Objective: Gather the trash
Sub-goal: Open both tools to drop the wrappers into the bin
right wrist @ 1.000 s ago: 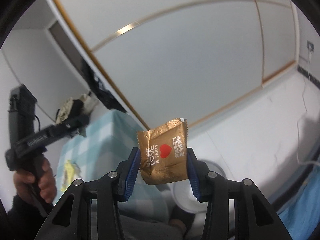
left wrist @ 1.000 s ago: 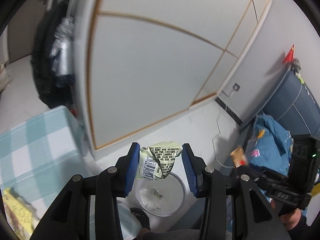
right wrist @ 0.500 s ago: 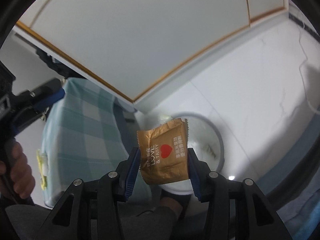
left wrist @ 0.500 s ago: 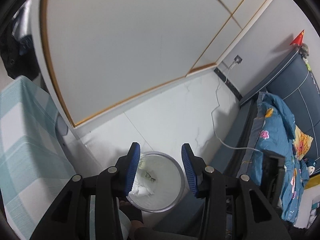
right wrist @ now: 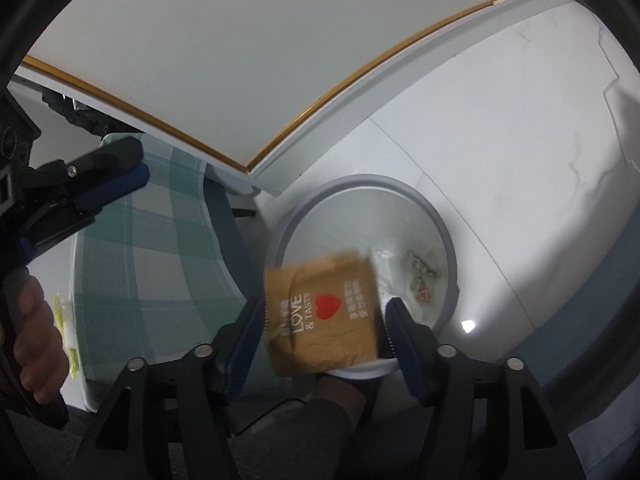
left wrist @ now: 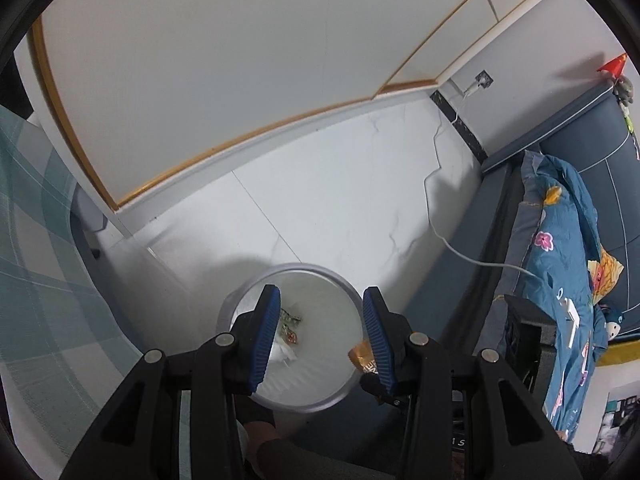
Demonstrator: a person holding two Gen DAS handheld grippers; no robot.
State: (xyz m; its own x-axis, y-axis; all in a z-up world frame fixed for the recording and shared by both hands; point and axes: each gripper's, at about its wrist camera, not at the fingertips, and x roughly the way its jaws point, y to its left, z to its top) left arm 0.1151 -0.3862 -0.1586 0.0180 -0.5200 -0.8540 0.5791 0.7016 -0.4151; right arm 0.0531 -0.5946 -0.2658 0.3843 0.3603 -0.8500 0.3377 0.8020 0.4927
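White tiled floor (right wrist: 500, 160), bin (right wrist: 440, 216), brown wrapper (right wrist: 324, 312) loose between just-opened right tongs (right wrist: 320, 336).

Dim, even light – fisheye-warped edges, motion-blurred wrapper (right wrist: 322, 314).

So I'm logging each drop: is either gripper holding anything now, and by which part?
Nothing is held. The left gripper is empty over the bin. The right gripper has just been opening; the brown wrapper sits blurred between its pads, released.
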